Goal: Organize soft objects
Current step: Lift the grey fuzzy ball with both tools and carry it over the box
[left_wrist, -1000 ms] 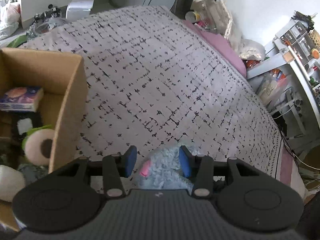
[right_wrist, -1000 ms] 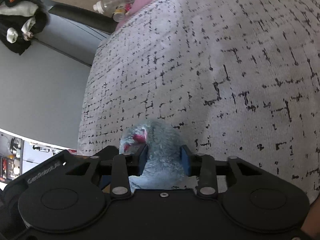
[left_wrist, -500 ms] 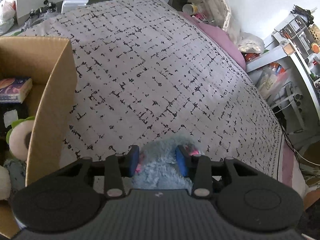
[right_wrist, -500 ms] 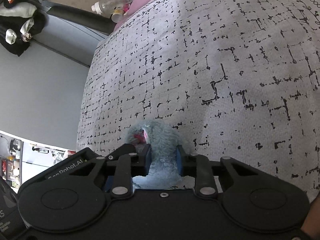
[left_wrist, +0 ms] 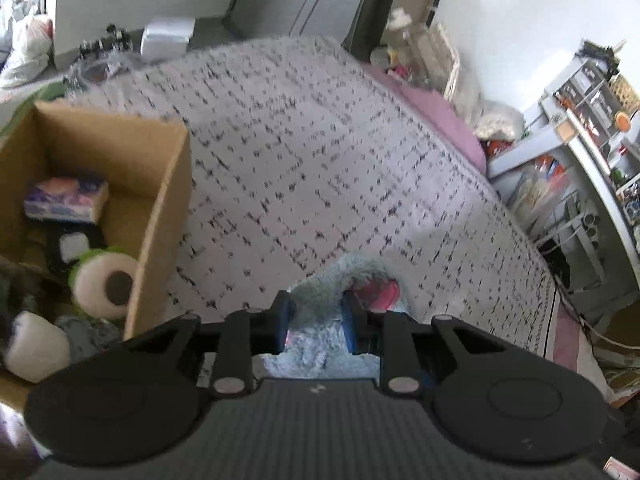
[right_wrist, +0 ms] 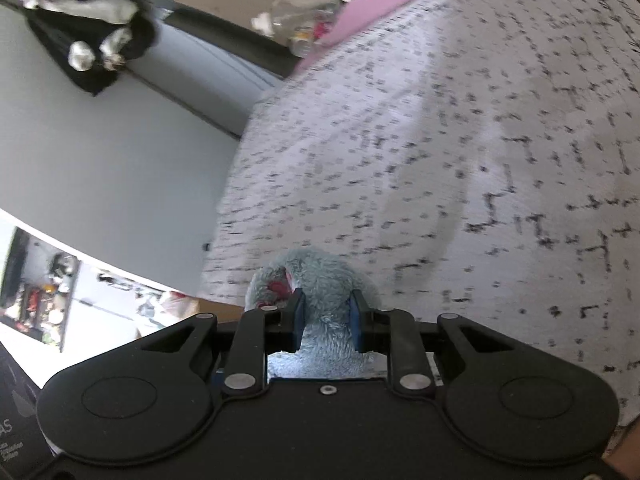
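Observation:
A fluffy grey-blue plush toy [left_wrist: 352, 276] with pink patches is held by both grippers above the patterned bed cover [left_wrist: 304, 160]. My left gripper [left_wrist: 316, 322] is shut on one part of it. My right gripper [right_wrist: 326, 320] is shut on another part of the plush toy [right_wrist: 320, 280]. An open cardboard box [left_wrist: 160, 200] stands to the left in the left wrist view, with several soft toys and a tissue pack [left_wrist: 66, 200] inside.
A pink pillow [left_wrist: 436, 120] and clutter lie at the bed's far edge. Shelves [left_wrist: 592, 120] stand to the right. In the right wrist view a black and white plush [right_wrist: 100, 20] sits on a ledge, with a grey wall [right_wrist: 120, 160] beside the bed.
Both grippers closed tighter on the plush and lifted it off the bed cover. The views tilted up and are blurred by motion.

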